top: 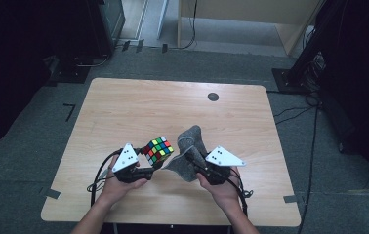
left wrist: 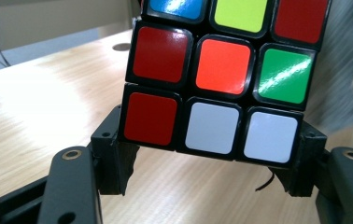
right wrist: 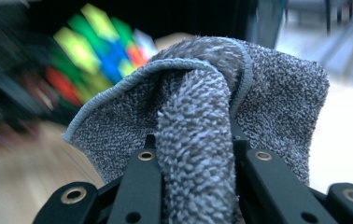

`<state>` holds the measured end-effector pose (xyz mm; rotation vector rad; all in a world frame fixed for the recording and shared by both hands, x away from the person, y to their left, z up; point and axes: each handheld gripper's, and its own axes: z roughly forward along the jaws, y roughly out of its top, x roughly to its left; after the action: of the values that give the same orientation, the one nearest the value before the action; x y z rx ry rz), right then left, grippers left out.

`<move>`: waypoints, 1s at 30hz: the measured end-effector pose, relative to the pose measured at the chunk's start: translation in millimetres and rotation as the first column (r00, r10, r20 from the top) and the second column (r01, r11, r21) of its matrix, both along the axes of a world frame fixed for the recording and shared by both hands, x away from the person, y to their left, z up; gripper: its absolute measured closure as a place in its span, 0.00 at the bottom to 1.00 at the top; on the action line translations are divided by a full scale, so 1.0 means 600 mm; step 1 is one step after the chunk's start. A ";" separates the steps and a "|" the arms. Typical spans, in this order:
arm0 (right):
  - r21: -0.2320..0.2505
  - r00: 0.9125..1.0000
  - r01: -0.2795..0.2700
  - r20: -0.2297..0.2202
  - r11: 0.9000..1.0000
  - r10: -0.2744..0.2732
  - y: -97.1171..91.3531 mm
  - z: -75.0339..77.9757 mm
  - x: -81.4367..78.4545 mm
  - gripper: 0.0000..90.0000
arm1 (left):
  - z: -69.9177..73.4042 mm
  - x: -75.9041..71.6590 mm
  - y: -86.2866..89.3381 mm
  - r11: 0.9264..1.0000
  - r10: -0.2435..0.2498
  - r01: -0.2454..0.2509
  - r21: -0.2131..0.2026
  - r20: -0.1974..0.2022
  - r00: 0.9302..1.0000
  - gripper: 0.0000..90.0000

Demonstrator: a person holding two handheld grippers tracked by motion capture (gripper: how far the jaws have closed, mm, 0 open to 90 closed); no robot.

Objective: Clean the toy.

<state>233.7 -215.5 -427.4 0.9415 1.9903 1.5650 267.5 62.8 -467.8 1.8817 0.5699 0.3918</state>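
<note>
Grey carpet surrounds a light wooden table (top: 124,107), with a small dark round spot (top: 213,96) near its far edge and dark equipment stands at the sides of the room.

From the high view, the person's two hands come in at the near edge. The left hand (top: 116,183) holds the left gripper (top: 146,158), and its jaws are clamped on a scrambled puzzle cube (top: 157,149) that sits lifted just above the tabletop, tilted on a corner. In the left gripper view the cube (left wrist: 221,70) fills the upper middle; its bottom row, one red and two white tiles, rests between the two black jaws, which press against its left and right sides. The wood shows below the cube.

The right hand (top: 224,187) holds the right gripper (top: 197,163), whose jaws are closed on a grey terry cloth (top: 190,148). In the high view the cloth rises from the jaws in a bunched fold, just beside the cube and possibly touching it; I cannot tell which. In the right gripper view a thick fold of the cloth (right wrist: 198,140) is pinched between the jaws and spreads out above them, with the cube (right wrist: 100,51) blurred beyond at upper left.
</note>
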 end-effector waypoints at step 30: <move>0.315 0.985 0.011 -0.165 0.949 0.044 0.000 -0.011 0.002 0.84 | 0.012 -0.044 -0.032 0.994 -0.108 0.109 -0.001 0.135 0.985 0.38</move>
<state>234.8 -215.6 -434.1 1.2201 1.8937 1.9081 241.0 43.4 -460.6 1.8530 0.3763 0.4409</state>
